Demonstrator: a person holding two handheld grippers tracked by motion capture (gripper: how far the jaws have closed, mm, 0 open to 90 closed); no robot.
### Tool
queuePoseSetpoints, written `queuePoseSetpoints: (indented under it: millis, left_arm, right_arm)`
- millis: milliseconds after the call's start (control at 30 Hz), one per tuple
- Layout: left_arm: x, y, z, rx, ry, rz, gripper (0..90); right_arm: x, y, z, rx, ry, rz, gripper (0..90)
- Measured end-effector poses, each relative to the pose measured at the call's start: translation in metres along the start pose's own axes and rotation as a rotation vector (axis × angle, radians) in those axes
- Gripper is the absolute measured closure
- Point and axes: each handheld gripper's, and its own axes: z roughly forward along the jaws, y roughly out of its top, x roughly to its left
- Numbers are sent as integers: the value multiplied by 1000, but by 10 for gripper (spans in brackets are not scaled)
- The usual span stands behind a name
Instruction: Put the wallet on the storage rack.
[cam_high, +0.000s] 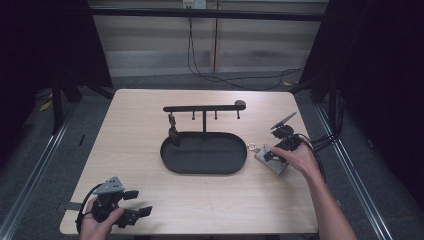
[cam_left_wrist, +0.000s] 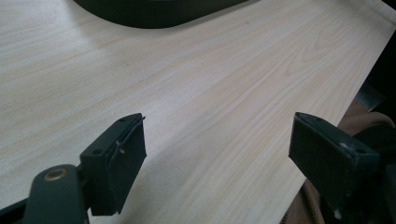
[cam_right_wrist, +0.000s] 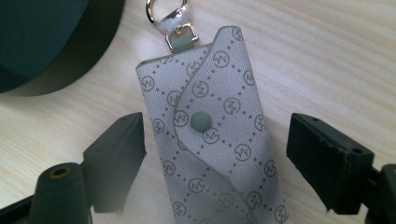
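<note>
Pale wood grain covers the counter (cam_high: 150, 125), which sits in the middle of the high view with grey floor and dark curtains around it. At the centre of the frame I see a black oval tray (cam_high: 204, 154) with a hook stand (cam_high: 204, 108) rising from its far edge; one dark item hangs from the leftmost hook, too small for me to tell what it is.

My right gripper (cam_high: 280, 146) is at the right of the frame, just beside the tray's right end, hovering over a grey key pouch (cam_high: 272, 161) that lies flat on the wood. In the right gripper view the key pouch (cam_right_wrist: 215, 135) fills the middle of the frame, patterned with small round logos and dotted diamonds, its flap closed by a round green snap. A metal clasp (cam_right_wrist: 164, 14) at its top points toward the tray's rim (cam_right_wrist: 70, 60) in the upper left. The jaws stand spread wide, one on each side of the pouch, and neither is touching it.

My left gripper (cam_high: 131, 205) rests low in the lower left of the high view, near the counter's front edge. In the left gripper view its jaws are wide apart over bare wood (cam_left_wrist: 210, 93), holding nothing, with the tray's edge (cam_left_wrist: 159, 11) at the top of the frame.
</note>
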Motion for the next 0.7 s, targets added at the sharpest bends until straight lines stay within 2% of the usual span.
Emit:
queuePoseSetpoints:
  millis: [400, 700]
  left_arm:
    - [0, 0, 1, 5, -4, 1, 187]
    - [1, 0, 1, 3, -4, -1, 187]
  right_arm:
    - [4, 4, 12, 54, -12, -25, 228]
    - [5, 6, 19, 78, -12, -32, 204]
